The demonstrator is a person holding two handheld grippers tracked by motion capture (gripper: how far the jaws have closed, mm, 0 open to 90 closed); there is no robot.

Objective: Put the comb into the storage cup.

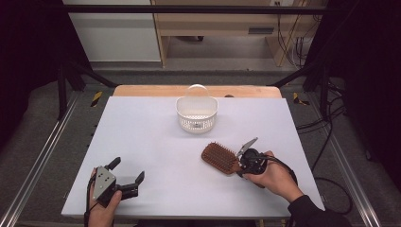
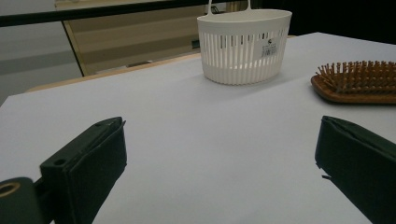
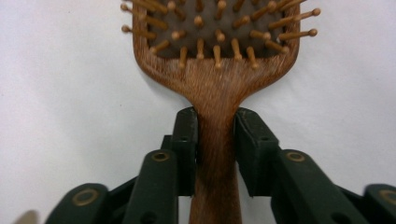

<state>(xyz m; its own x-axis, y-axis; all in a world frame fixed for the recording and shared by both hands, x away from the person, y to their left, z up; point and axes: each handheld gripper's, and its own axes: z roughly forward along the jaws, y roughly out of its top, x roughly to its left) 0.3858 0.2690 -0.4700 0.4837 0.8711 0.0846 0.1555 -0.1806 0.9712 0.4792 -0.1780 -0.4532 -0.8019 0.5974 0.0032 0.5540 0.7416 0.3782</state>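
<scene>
While the wooden hairbrush (image 1: 220, 158) lay bristles up on the white table (image 1: 142, 142), near its front right part, my right gripper (image 1: 242, 163) had its two black pads clamped on either side of the brush's handle, just below the paddle head; in the right gripper view the pads (image 3: 187, 140) pressed flush against the wood. My left gripper (image 1: 127, 172) rested at the front left of the table, well apart from the brush, its jaws spread wide with nothing between them. The white slotted basket (image 1: 196, 113) stood farther back, near the table's middle.
</scene>
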